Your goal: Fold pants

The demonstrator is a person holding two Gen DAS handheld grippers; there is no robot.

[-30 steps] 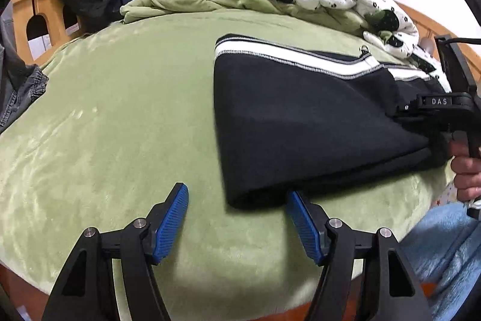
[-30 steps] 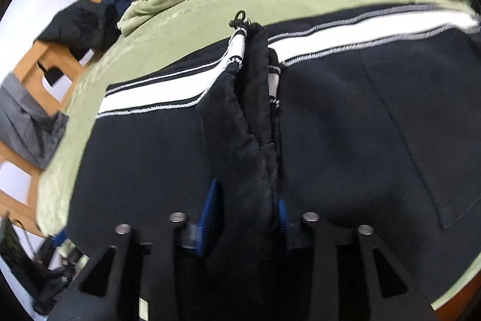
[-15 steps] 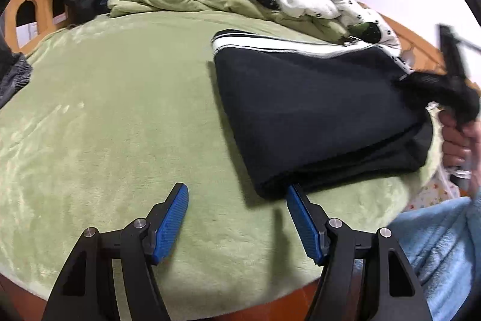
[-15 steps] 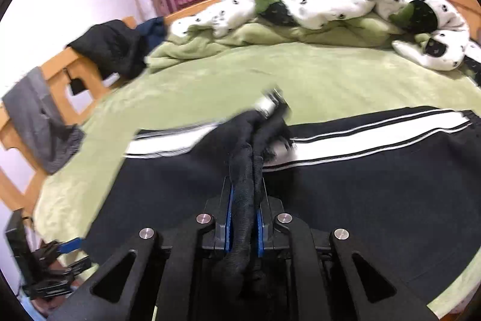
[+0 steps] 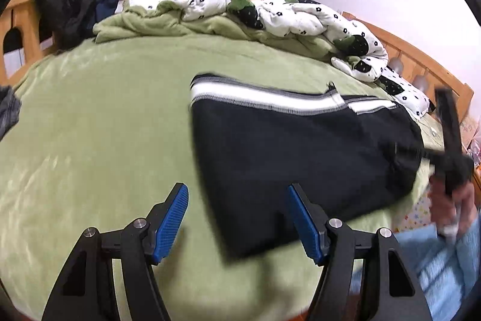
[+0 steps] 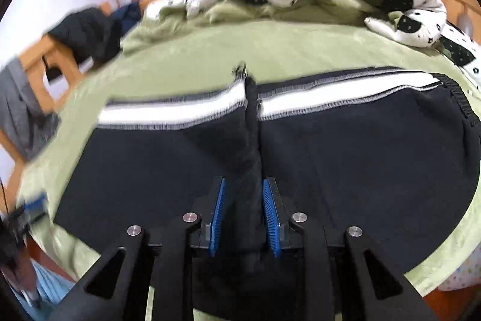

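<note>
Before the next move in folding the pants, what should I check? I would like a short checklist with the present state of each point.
1. Right gripper has hold of the pants: ok, a black bunch of cloth sits between its blue pads.
2. Left gripper is free: ok, its jaws stand wide apart and hold nothing.
3. Pants edge is between the left fingers: not ok, the near corner lies by the right pad only.
4. Pants lie flat on the green blanket: cannot tell, the picture is blurred and the far layers are hidden.
5. White stripe runs straight: ok on both sides of the pinched fold.
</note>
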